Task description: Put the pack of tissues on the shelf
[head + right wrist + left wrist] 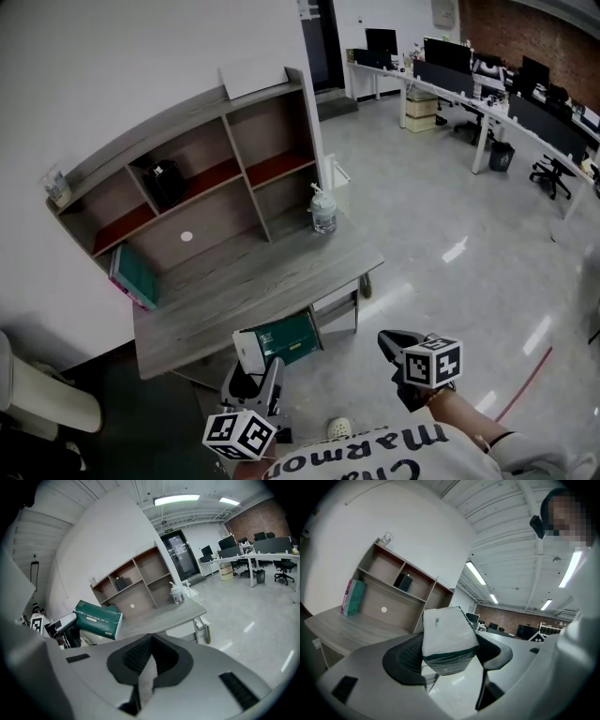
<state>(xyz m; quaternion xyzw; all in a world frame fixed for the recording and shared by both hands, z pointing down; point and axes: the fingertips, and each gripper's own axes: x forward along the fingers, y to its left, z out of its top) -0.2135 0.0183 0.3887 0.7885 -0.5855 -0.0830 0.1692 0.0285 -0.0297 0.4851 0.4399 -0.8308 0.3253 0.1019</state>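
The pack of tissues (279, 341), green with a white end, is held in the air just in front of the desk's near edge. My left gripper (255, 371) is shut on its lower end. In the left gripper view the pack (447, 639) fills the gap between the two black pads. The wooden shelf unit (202, 178) stands on the grey desk (244, 281) against the wall, beyond the pack. My right gripper (392, 345) hangs to the right over the floor, shut with nothing in it. From the right gripper (149, 662) view the pack (97, 619) shows at left.
A second green and pink pack (132, 277) leans at the desk's left end. A black object (166, 182) sits in an upper cubby. A clear pump bottle (323, 211) stands on the desk's right end. A white chair (42, 398) is at lower left. Office desks (487, 89) line the far right.
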